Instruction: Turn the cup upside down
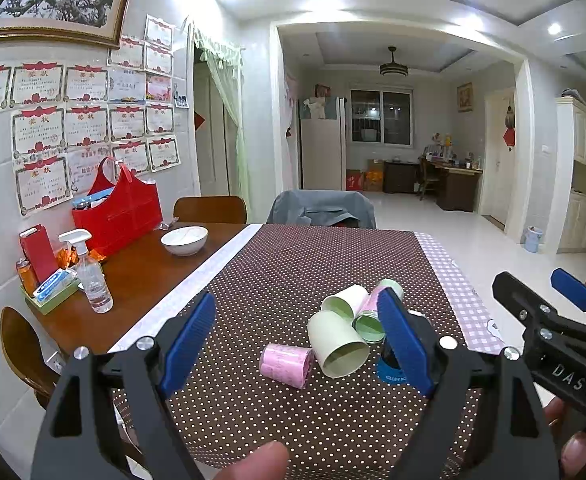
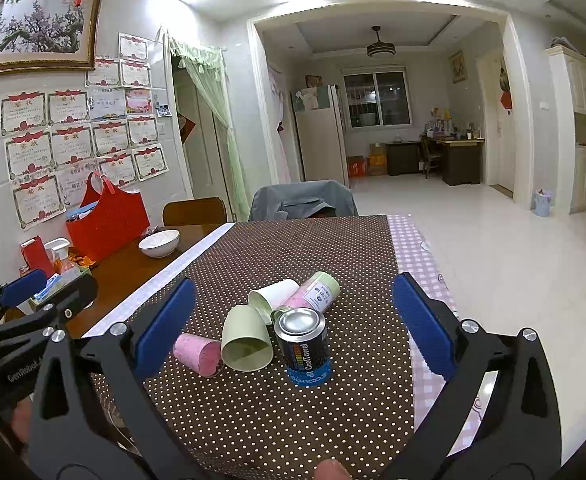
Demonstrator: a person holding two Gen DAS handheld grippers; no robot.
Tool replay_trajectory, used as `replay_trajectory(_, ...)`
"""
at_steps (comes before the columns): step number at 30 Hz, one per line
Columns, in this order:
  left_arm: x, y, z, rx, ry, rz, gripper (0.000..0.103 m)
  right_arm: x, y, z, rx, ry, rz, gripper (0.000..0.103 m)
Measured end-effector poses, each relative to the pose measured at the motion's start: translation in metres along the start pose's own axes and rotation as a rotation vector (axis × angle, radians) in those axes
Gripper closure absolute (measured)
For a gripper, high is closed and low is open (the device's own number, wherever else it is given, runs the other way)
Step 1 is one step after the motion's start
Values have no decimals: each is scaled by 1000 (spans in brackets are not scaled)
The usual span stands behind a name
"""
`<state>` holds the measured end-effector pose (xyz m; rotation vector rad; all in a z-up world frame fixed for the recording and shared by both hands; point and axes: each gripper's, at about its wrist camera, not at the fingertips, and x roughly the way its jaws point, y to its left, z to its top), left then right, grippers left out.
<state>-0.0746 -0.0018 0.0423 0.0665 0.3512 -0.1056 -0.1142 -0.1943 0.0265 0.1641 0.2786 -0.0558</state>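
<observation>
Lying on its side just left of the upright can [image 2: 303,346], green cup [image 2: 247,340] opens twd camera. Both grippers, left gripper [image 1: 305,340] & right gripper [image 2: 293,320], gape wide, empty. Pinch wall mid-body, avoid pink roll [image 2: 197,354] touching it.

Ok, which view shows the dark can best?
The right wrist view: the dark can stands upright in full, lid and label visible, beside the green cup. In the left wrist view, a finger of the left gripper hides most of the can.
</observation>
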Motion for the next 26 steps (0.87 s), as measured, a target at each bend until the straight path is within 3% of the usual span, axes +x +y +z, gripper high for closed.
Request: replay_trajectory(26,0,7,3,-22,0,0,21,-1,1,0,-2,5,10,6)
